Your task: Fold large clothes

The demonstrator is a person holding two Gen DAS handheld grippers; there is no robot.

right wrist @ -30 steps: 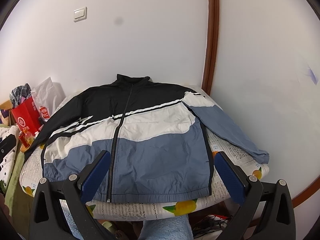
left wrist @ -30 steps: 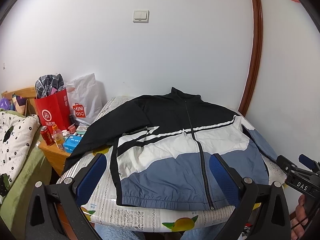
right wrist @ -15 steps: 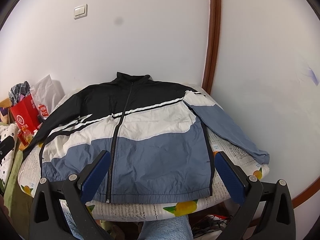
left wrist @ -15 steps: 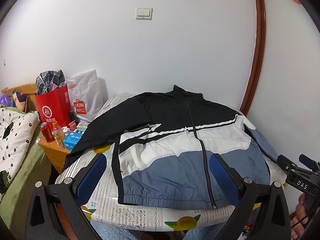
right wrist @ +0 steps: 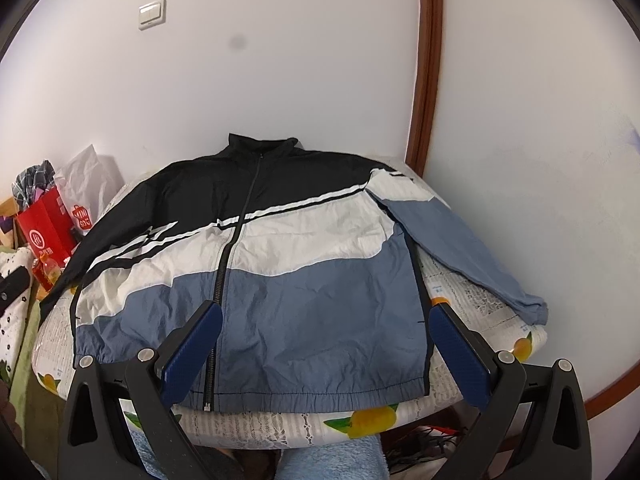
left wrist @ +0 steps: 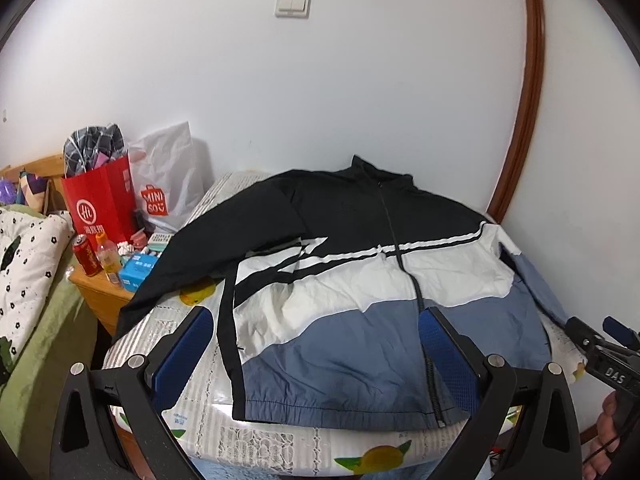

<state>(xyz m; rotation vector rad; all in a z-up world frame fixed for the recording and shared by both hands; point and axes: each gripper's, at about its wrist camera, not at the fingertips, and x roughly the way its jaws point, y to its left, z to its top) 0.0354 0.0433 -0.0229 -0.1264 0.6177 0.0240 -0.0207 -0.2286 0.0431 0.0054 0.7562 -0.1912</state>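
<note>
Left wrist view: jacket point(left wrist: 360, 280) is lying zipped and flat across the desk point(left wrist: 256, 436), its black sleeve hanging off the edge, cuff hidden. Left claw point(left wrist: 316, 356) and right claw point(right wrist: 324, 356) are hovering spread wide, pinching nothing, bases cut off.

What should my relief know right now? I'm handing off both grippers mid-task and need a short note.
Left gripper: open, holding nothing, hovering over the jacket's near hem.
Right gripper: open, holding nothing, also above the hem.
Jacket: flat on the table, front up, zipped, collar toward the wall. Blue sleeve is spread out on the right; black sleeve runs off the table's left edge.
Done: jacket laid out, no fold visible.
Left: fold both sleeves in, then fold the body.
</note>
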